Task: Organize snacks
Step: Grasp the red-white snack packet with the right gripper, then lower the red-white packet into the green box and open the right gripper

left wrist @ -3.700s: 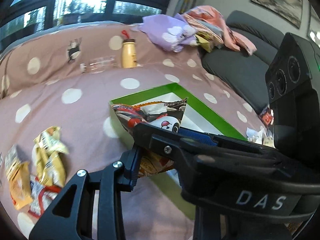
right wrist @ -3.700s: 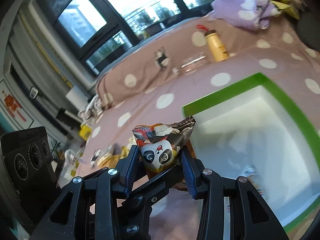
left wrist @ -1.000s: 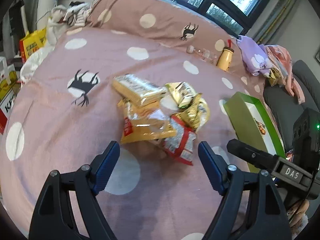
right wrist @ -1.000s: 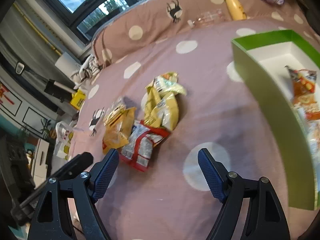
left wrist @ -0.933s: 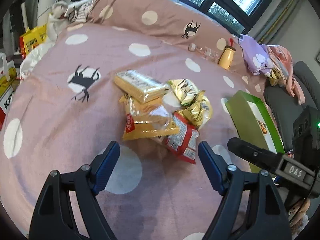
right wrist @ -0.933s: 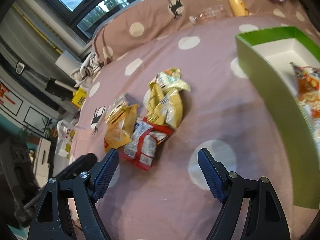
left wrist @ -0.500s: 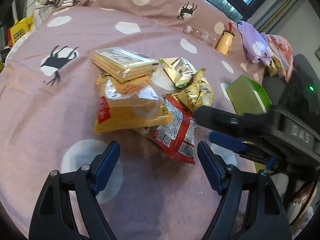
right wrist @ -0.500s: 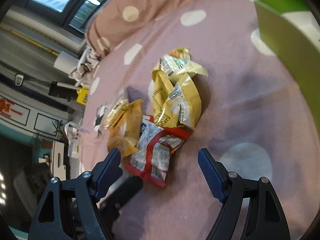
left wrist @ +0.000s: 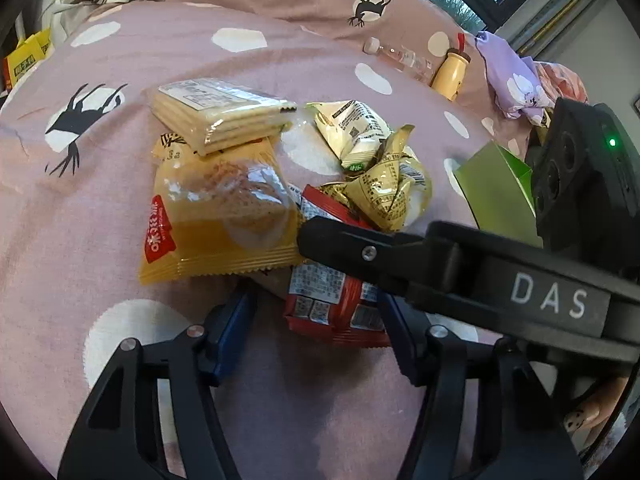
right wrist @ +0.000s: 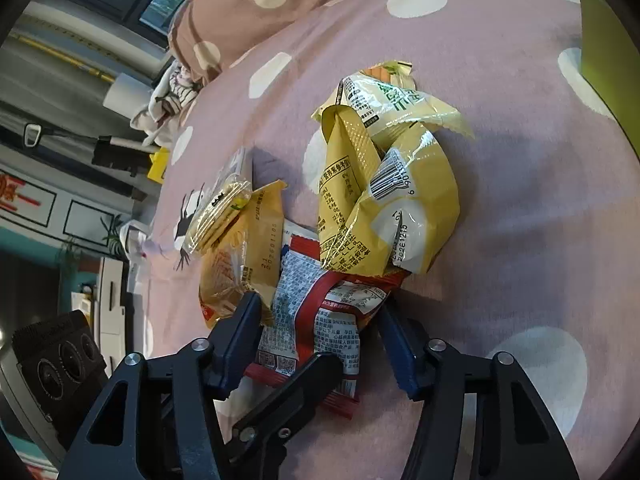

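Both grippers' fingers closing around red packet (left wrist: 332, 300) on the polka-dot pink bedspread (left wrist: 80, 220), windows behind.

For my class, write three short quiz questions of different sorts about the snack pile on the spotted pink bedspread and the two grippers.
1. True or false: the red-and-white foil snack packet lies between the fingers of both the left gripper and the right gripper.
2. Which packet rests on top of the orange transparent-window pouch?
A. clear-wrapped stack of pale crackers
B. crumpled yellow foil bag
3. Fill in: the green cardboard box lies to the pile's ____ in the left wrist view.

Key: 1 true; 2 A; 3 right.
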The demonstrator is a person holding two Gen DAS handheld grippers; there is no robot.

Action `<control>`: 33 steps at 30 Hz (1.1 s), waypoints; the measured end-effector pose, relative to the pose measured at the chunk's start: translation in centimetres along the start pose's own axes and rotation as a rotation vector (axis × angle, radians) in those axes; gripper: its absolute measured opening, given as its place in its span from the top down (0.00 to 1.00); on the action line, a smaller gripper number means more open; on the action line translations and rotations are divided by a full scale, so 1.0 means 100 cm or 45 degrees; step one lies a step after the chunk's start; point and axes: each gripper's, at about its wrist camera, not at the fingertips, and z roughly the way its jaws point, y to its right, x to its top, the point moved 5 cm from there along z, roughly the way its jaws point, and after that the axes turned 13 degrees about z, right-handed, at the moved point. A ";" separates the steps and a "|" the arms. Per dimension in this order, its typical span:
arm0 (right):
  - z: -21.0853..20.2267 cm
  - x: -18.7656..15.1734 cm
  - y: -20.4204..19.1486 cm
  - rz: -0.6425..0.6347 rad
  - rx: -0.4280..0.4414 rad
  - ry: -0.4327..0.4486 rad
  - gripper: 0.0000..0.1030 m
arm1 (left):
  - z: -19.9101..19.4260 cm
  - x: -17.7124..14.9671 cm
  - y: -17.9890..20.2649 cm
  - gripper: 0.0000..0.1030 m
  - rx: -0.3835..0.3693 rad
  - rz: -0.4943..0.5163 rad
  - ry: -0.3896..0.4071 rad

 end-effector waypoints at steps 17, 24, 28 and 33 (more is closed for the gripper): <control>-0.056 -0.008 -0.002 -0.037 0.116 0.096 0.66 | -0.029 0.018 0.052 0.59 0.030 0.182 0.070; -0.109 -0.005 0.001 -0.048 0.137 0.229 0.66 | -0.047 0.036 0.093 0.59 0.003 0.284 0.151; -0.142 0.000 0.010 -0.031 0.121 0.330 0.66 | -0.050 0.046 0.122 0.59 -0.053 0.371 0.188; -0.178 0.020 0.027 0.002 0.106 0.433 0.66 | -0.043 0.067 0.159 0.59 -0.108 0.452 0.216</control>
